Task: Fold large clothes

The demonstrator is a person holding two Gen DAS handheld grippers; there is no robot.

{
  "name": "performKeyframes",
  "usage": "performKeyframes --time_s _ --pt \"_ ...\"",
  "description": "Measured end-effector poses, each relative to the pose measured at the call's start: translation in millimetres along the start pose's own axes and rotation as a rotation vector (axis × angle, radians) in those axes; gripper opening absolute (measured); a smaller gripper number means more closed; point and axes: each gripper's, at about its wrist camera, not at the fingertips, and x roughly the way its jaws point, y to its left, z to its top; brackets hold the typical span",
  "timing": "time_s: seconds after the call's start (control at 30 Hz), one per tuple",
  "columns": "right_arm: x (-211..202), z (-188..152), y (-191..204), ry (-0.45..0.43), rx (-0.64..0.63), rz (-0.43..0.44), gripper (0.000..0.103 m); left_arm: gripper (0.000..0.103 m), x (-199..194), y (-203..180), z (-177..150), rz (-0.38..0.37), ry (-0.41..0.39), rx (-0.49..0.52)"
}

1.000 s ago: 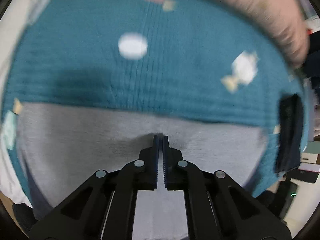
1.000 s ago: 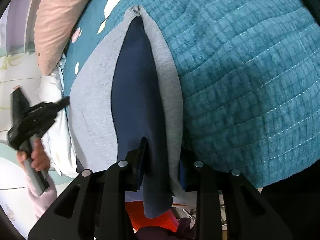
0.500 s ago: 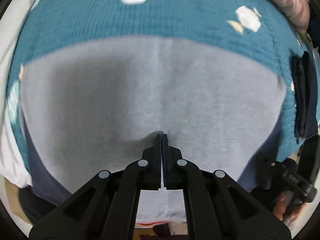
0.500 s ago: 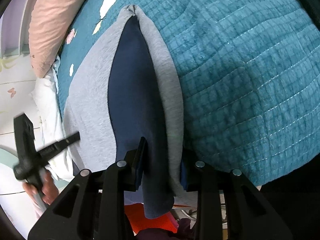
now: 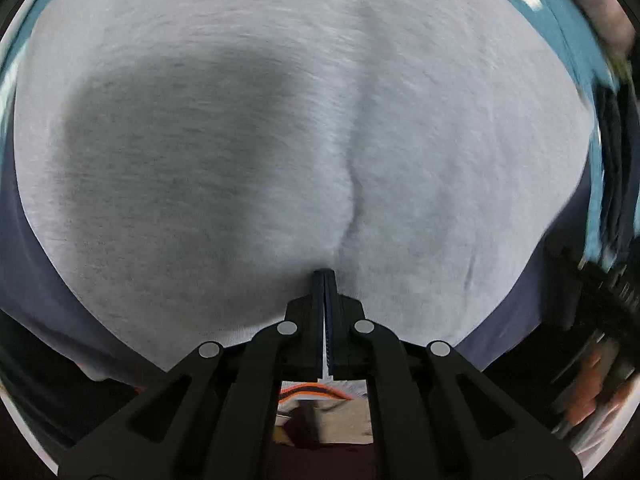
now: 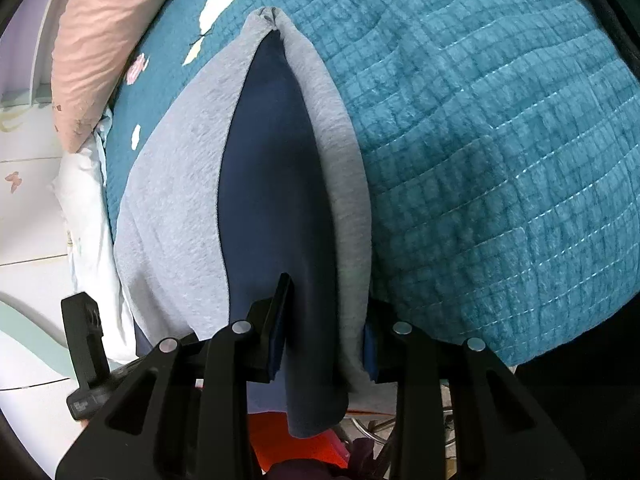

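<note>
Fingers of both grippers, left (image 5: 325,280) and right (image 6: 326,312), angled downward, pinch the grey garment (image 5: 280,120).

Even daylight, perhaps (left view motion-blurred)

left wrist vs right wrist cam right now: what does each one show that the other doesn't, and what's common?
Left wrist only: the left gripper pinched shut on the grey fabric, and an orange-striped item below.

Right wrist only: the right gripper with a bunched edge between its fingers, the garment's navy lining, a pink pillow, white bedding.

Both: the grey garment on the teal quilt.
</note>
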Motion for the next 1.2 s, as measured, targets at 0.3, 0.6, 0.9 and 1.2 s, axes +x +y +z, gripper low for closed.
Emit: performKeyframes --time_s 0.3,0.6,0.9,1.2 --pt "9 3 12 -0.015 0.007 -0.011 0.031 0.004 6 9 -38 0.017 0.013 0.033" --pt "8 5 11 -0.014 0.002 -0.009 0.031 0.003 -31 5 -35 -0.025 -0.004 0.044" --pt "1 10 -14 0.007 0.087 0.092 0.032 0.003 -5 -20 -36 0.073 -0.026 0.08" --pt "-35 -13 23 -0.053 -0.051 0.133 0.02 0.003 -6 -51 -52 0.109 -0.057 0.103"
